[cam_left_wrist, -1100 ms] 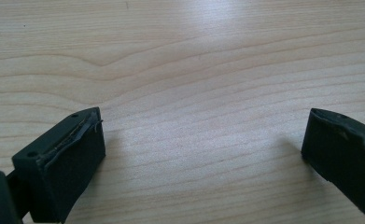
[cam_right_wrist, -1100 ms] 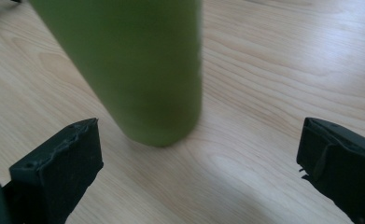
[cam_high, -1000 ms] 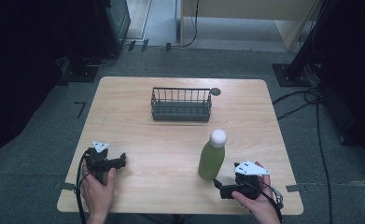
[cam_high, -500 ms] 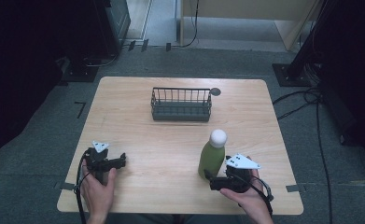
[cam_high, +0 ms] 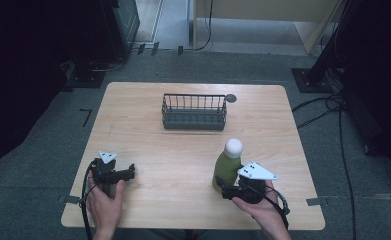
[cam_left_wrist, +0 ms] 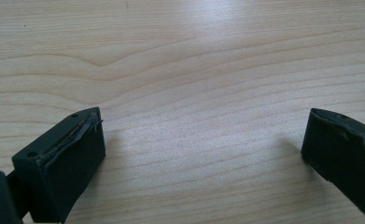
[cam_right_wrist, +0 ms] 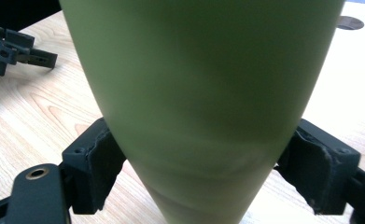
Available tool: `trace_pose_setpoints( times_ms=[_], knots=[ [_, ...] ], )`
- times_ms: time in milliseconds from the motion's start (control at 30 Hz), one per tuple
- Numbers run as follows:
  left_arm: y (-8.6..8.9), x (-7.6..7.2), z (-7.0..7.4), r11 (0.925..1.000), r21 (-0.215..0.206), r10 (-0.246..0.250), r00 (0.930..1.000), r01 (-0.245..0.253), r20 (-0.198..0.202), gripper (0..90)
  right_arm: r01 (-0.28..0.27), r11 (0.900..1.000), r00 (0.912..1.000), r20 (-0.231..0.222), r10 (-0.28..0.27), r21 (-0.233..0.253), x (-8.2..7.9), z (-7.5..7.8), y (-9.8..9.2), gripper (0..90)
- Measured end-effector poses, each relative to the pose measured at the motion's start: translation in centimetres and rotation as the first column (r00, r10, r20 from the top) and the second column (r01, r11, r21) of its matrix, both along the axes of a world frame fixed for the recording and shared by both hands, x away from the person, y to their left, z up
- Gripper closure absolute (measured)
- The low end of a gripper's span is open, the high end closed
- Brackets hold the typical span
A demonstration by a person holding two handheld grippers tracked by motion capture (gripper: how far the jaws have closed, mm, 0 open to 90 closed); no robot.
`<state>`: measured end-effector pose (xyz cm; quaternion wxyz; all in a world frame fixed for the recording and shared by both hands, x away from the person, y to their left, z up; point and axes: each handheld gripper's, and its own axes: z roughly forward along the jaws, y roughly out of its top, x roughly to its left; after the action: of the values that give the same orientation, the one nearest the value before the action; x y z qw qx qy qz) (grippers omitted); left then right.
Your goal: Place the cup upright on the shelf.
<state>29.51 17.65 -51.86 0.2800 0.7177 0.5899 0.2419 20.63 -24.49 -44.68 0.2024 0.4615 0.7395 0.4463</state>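
Note:
A green bottle (cam_high: 227,167) with a white round cap stands upright on the wooden table (cam_high: 173,155), front right. My right gripper (cam_high: 223,189) reaches it from the right, low on its body. In the right gripper view the bottle (cam_right_wrist: 199,84) sits between the two black pads (cam_right_wrist: 94,168), and both pads press its sides. My left gripper (cam_high: 129,172) rests at the front left, jaws pointing right. The left gripper view shows that gripper (cam_left_wrist: 203,158) wide open over bare wood.
A dark wire basket (cam_high: 194,119) stands at the middle back of the table, with a small black disc (cam_high: 231,98) by its right end. Dark equipment and cables lie on the floor around the table.
My right gripper has slid left from the table's front right up to the bottle, and its jaws now sit on the bottle's base. The left gripper has stayed put.

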Motion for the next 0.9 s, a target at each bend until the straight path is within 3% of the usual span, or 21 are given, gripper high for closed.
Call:
trace_pose_setpoints(
  times_ms=[400,600,833,900],
  knots=[
    [0.0,0.0,0.0,1.0,0.0,0.0,1.0,0.0,0.0,0.0,0.031,0.999,0.9989,0.035,-0.032,0.015,0.9,1.2,0.9,16.8],
    [0.0,0.0,0.0,1.0,0.0,0.0,1.0,0.0,0.0,0.0,0.037,0.999,0.998,0.052,-0.036,-0.005,1.0,1.4,1.2,19.7],
    [0.0,0.0,0.0,1.0,0.0,0.0,1.0,0.0,0.0,0.0,0.043,0.999,0.9984,0.038,-0.043,-0.001,1.5,1.7,1.0,20.2],
    [0.0,0.0,0.0,1.0,-0.002,0.001,1.0,-0.001,0.001,0.0,0.049,0.999,0.998,0.04,-0.048,-0.02,1.7,1.8,1.1,20.2]
  ],
)
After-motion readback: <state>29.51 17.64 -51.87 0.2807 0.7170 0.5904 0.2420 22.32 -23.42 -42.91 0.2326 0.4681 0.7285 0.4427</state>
